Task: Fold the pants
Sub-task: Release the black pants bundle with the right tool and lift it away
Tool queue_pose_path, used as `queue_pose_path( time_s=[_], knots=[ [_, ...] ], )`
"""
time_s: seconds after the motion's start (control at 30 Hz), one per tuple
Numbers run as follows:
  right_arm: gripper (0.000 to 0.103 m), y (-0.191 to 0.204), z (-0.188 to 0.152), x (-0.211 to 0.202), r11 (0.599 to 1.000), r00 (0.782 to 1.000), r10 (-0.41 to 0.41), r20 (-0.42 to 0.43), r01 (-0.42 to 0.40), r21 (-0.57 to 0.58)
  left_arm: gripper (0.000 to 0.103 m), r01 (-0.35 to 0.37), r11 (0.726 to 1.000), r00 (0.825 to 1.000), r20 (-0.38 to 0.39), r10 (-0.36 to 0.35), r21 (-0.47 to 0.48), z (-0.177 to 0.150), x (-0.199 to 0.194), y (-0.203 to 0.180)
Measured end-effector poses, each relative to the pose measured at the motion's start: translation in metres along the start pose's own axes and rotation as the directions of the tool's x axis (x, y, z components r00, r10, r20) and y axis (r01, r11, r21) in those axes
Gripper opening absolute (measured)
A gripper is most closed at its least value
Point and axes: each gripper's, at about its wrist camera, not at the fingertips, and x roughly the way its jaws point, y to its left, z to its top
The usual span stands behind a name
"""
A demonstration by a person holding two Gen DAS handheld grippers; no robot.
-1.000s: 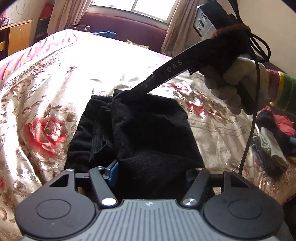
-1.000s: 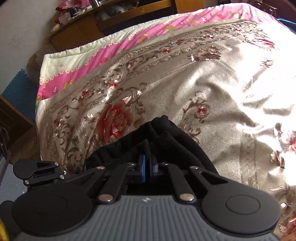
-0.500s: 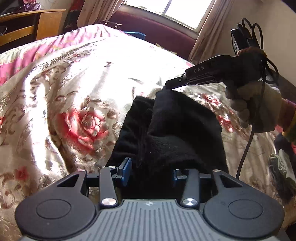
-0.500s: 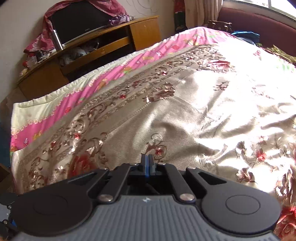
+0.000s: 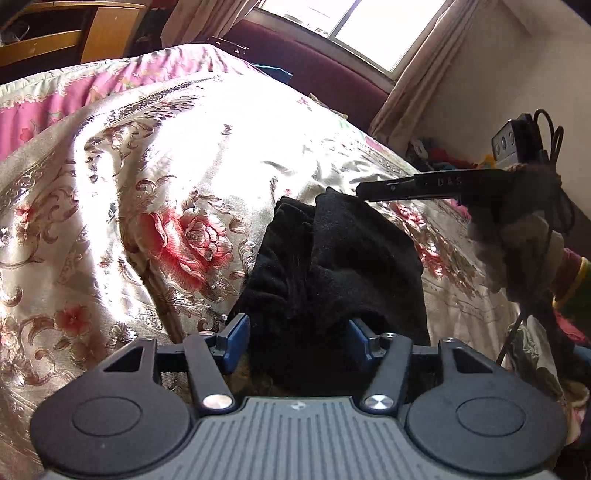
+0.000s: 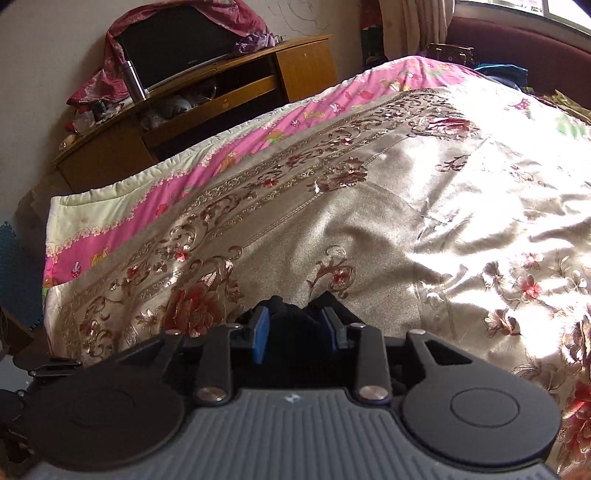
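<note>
Left claw (image 5: 297,341) just reopened, astride black pants (image 5: 332,266), right claw (image 6: 295,334) opening

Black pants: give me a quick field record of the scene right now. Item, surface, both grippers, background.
item: black pants, bunched in a folded heap
surface: floral satin bedspread, with a pink quilt under it
left gripper: jaws have just been opening, apart around the near end of the pants, pads not pressing
right gripper: jaws have just been opening, black cloth in the gap, no grip visible
right gripper in the left wrist view: over the far end of the pants, held by a gloved hand
background: wooden cabinet, window
</note>
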Motion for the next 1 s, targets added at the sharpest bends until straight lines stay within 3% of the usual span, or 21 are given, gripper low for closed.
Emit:
queue_pose_path(
  time_s=[0.1, 0.17, 0.23, 0.33, 0.4, 0.5, 0.67, 0.73, 0.8, 1.0],
  knots=[
    [0.037, 0.005, -0.001, 0.015, 0.999, 0.999, 0.016, -0.048, -0.018, -0.044, 0.077, -0.075, 0.985, 0.997, 0.013, 0.074, 0.152, -0.006, 0.007, -0.02],
    [0.042, 0.01, -0.001, 0.027, 0.996, 0.997, 0.011, -0.078, -0.019, -0.093, 0.077, -0.081, 0.966, 0.997, 0.002, 0.083, 0.246, -0.011, 0.016, -0.032],
    [0.044, 0.013, -0.003, 0.04, 0.99, 0.994, -0.009, -0.105, -0.006, -0.139, 0.078, -0.054, 0.954, 0.999, 0.013, 0.053, 0.295, -0.013, 0.024, -0.043],
    [0.044, 0.006, 0.001, 0.046, 0.993, 0.993, -0.001, -0.116, -0.013, -0.121, 0.077, -0.087, 0.941, 0.996, 0.034, 0.081, 0.327, -0.006, 0.042, -0.048],
    [0.044, -0.002, 0.004, 0.05, 0.995, 0.991, 0.007, -0.135, -0.02, -0.095, 0.075, -0.085, 0.946, 0.996, 0.025, 0.081, 0.312, 0.002, 0.052, -0.043],
    [0.045, -0.015, 0.008, 0.053, 0.997, 0.985, 0.063, -0.159, -0.07, -0.04, 0.054, -0.027, 0.966, 1.0, 0.014, 0.025, 0.257, 0.009, 0.054, -0.031],
    [0.046, -0.029, 0.005, 0.059, 0.992, 0.976, 0.121, -0.181, -0.111, 0.066, 0.044, 0.0, 0.979, 1.0, 0.006, -0.001, 0.203, 0.005, 0.052, -0.022],
    [0.02, -0.023, 0.001, 0.061, 0.99, 0.976, 0.122, -0.179, -0.106, 0.091, 0.038, 0.021, 0.985, 1.0, 0.014, -0.024, 0.171, 0.006, 0.049, -0.018],
    [0.012, -0.012, 0.001, 0.059, 0.993, 0.981, 0.094, -0.172, -0.081, 0.085, 0.035, 0.055, 0.991, 0.998, 0.03, -0.059, 0.119, 0.008, 0.043, -0.013],
    [0.007, 0.007, 0.018, 0.037, 0.994, 0.994, 0.067, -0.087, -0.059, 0.09, 0.031, 0.074, 0.993, 0.986, 0.145, -0.087, 0.089, 0.014, 0.006, -0.009]
  ],
)
